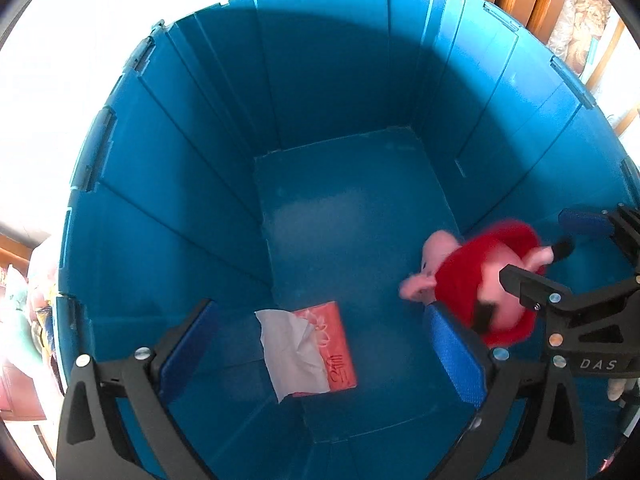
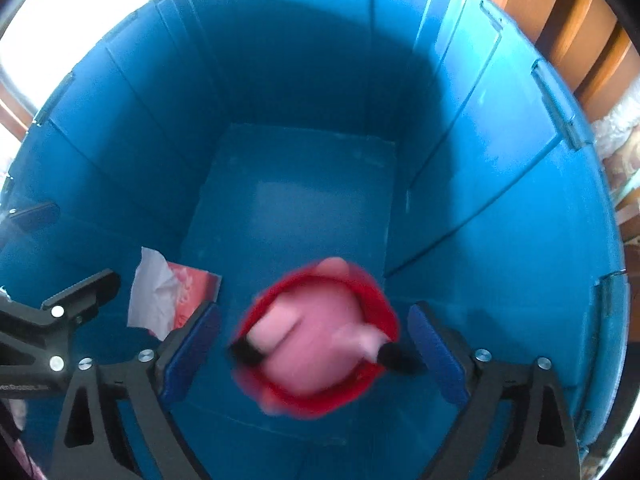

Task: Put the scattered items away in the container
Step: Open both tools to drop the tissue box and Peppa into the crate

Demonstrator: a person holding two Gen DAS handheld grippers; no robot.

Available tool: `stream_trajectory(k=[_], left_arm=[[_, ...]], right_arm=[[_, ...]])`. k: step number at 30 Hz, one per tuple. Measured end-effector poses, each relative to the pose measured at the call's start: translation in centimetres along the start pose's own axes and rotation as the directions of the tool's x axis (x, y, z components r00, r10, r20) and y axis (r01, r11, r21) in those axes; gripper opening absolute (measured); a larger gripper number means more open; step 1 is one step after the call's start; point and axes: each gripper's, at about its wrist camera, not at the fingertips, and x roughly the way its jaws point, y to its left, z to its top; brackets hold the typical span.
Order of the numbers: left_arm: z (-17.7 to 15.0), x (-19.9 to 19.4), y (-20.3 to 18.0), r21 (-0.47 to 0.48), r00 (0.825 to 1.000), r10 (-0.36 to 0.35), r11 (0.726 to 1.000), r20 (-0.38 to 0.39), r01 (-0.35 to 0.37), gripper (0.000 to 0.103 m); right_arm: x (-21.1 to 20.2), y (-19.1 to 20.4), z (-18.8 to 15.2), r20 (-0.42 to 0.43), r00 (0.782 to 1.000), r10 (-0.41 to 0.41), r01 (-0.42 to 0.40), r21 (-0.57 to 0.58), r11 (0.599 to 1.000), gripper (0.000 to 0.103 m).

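While the pink and red plush toy (image 2: 316, 340) looks blurry between the wide-apart blue pads of the right gripper (image 2: 314, 344), no pad touches it. It is inside the blue bin (image 1: 192, 152). A tissue pack (image 1: 316, 350) lies on the bin's floor near its front wall, under the left gripper (image 1: 320, 354), whose pads are wide apart with nothing held.

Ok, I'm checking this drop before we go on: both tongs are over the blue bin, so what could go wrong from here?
1. The pink and red plush toy is motion-blurred between the open right tongs, apparently falling; it may land on the tissue pack.
2. The left tongs and the right tongs sit close together inside the blue bin, so they could knock each other.
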Motion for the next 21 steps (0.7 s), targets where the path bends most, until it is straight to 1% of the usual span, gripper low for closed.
stream_trajectory(k=[1,2,3,5,6,10,15,21], left_arm=[[0.1,0.0,0.0,0.001,1.0,-0.001,1.0,0.001,0.001,0.103],[-1.4,-0.1,0.2,0.001,1.0,-0.001,1.0,0.002,0.001,0.103],[-2.1,-0.3,0.2,0.001,1.0,-0.002,1.0,0.002,0.002,0.103],[-2.2,-0.2,0.0,0.0,1.0,-0.003,1.0,0.002,0.003,0.103],[-2.8,-0.6,0.2,-0.001,1.0,-0.004,1.0,0.001,0.004,0.103],[-3.1,-0.5,-0.2,0.002,1.0,-0.007,1.0,0.0,0.007,0.103],[-3.6,-0.1,-0.3,0.006,1.0,-0.01,1.0,-0.003,0.01,0.103],[-4.3,-0.7,-0.4,0.0,1.0,-0.011,1.0,-0.006,0.011,0.103]], right_arm=[[0.0,-0.1,-0.1,0.0,1.0,-0.007,0.007,-0.003,1.0,0.096],[0.0,0.0,-0.2,0.0,1.0,-0.013,0.013,-0.006,1.0,0.096],[-0.2,-0.1,-0.4,0.0,1.0,-0.017,0.017,-0.005,1.0,0.096],[-0.2,-0.2,-0.7,-0.003,1.0,-0.02,0.02,-0.006,1.0,0.096],[0.1,-0.5,-0.6,-0.005,1.0,-0.023,0.023,-0.006,1.0,0.096],[0.6,-0.7,-0.6,-0.004,1.0,-0.027,0.027,-0.005,1.0,0.096],[0.2,-0.9,-1.0,-0.005,1.0,-0.029,0.029,-0.001,1.0,0.096],[-0.3,-0.7,-1.7,0.001,1.0,-0.028,0.028,0.006,1.0,0.096]])
